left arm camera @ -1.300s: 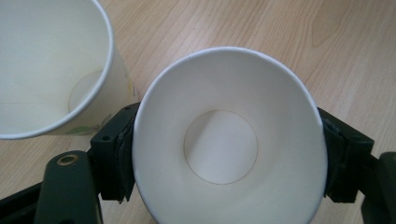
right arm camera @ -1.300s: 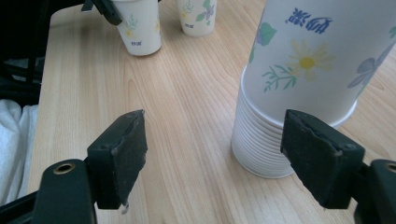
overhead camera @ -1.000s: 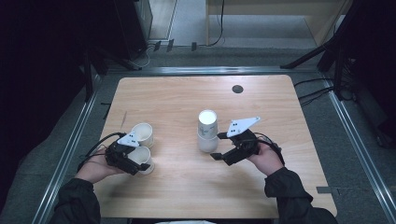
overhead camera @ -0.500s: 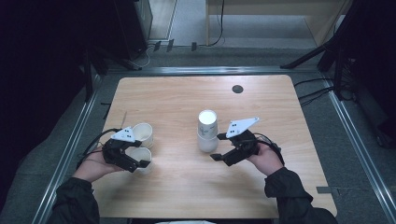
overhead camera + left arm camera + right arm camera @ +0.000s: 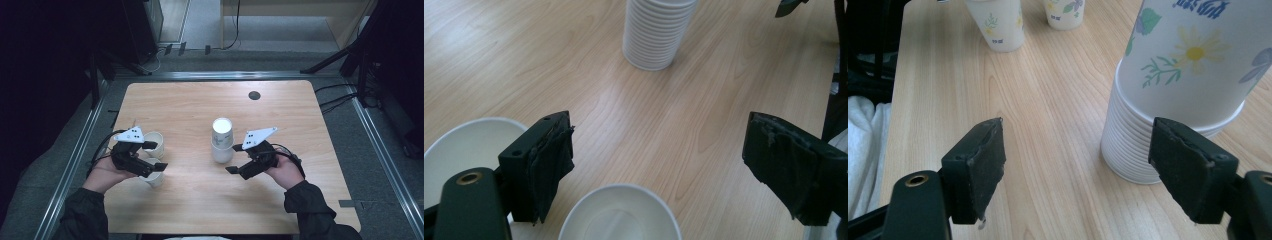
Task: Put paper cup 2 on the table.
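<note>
A stack of upturned flowered paper cups (image 5: 221, 140) stands mid-table. Two single cups stand upright at the left, the far cup (image 5: 153, 142) and the near cup (image 5: 154, 176). My left gripper (image 5: 154, 156) hovers just above the near cup (image 5: 619, 215); its jaws have just been opening, stand wide, and press on nothing. The far cup (image 5: 469, 145) sits behind its left jaw, and the stack (image 5: 656, 32) is farther ahead. My right gripper (image 5: 233, 159) is open beside the stack (image 5: 1168, 100), which stands just beyond its right jaw, untouched. The two single cups (image 5: 998, 22) show far off.
A dark round grommet (image 5: 254, 95) sits in the tabletop (image 5: 190, 105) near its far edge. Metal rails run along both sides of the table, and dark floor lies beyond. White cloth (image 5: 863, 150) hangs off the table's edge. Bare wood lies between the stack and the single cups.
The left gripper's jaws have opened off the near cup, and the hand has risen a little above it. The cup stays on the table. The right gripper has not moved.
</note>
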